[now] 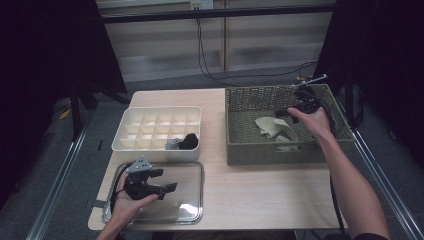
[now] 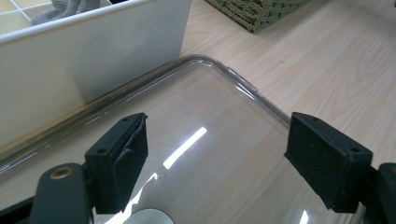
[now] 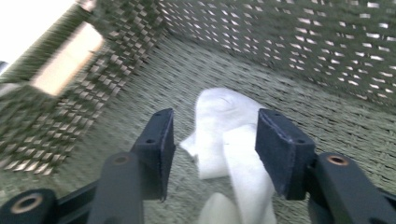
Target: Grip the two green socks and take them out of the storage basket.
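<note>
A pale sock (image 1: 274, 127) lies crumpled on the floor of the green woven basket (image 1: 252, 152) at the right. My right gripper (image 1: 284, 114) reaches into the basket just above it; in the right gripper view its jaws (image 3: 212, 149) stand open, and the white sock (image 3: 224, 121) shows between and beyond them, untouched. My left gripper (image 1: 167, 181) rests in the person's hand over the clear plastic tray (image 1: 192, 207) at the front left. Its jaws (image 2: 217, 158) are wide open with nothing between them.
A white divided box (image 1: 150, 125) stands behind the tray, with a black rolled sock (image 1: 190, 141) and a grey one (image 1: 173, 144) in its front right cells. The box wall (image 2: 93, 60) is close ahead of the left gripper. Bare wooden tabletop (image 1: 250, 190) lies between tray and basket.
</note>
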Demonstrator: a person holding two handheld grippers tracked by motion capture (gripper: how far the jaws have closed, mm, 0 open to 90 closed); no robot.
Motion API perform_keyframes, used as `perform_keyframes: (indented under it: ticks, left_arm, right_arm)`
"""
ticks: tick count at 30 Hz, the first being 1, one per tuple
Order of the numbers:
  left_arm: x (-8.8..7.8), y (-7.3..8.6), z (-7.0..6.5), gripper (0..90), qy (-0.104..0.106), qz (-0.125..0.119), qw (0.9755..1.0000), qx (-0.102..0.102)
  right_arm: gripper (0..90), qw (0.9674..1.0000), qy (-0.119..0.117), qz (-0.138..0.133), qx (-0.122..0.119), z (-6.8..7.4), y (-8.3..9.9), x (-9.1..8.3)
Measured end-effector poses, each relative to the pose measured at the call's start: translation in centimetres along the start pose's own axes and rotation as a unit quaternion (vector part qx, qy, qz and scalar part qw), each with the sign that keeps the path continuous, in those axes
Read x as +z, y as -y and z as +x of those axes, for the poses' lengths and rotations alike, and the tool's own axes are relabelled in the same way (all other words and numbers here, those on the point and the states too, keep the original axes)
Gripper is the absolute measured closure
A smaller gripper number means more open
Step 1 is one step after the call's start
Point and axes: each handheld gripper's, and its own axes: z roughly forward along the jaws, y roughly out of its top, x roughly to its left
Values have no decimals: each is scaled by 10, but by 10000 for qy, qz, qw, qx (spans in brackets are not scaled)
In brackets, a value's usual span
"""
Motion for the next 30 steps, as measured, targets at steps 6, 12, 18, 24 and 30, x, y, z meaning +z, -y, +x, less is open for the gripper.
perform_keyframes:
  ticks: [6,12,18,24,30]
  left_arm:
    - [-2,0,1,206,-19,-58,10000,-1]
    - [-1,1,1,202,6,-45,10000,15]
    - [3,3,1,199,-21,71,10000,27]
    - [4,4,1,186,8,97,10000,12]
    - [4,4,0,182,10,130,9999,10]
  right_arm:
    - [437,9994,160,312,37,-7,-4,19]
    - [465,9970,316,710,25,-9,-1,36]
    - [552,9950,404,915,57,-11,3,42]
    - [795,9936,361,1067,-8,-10,4,44]
    - [740,9938,306,1071,-33,-9,5,45]
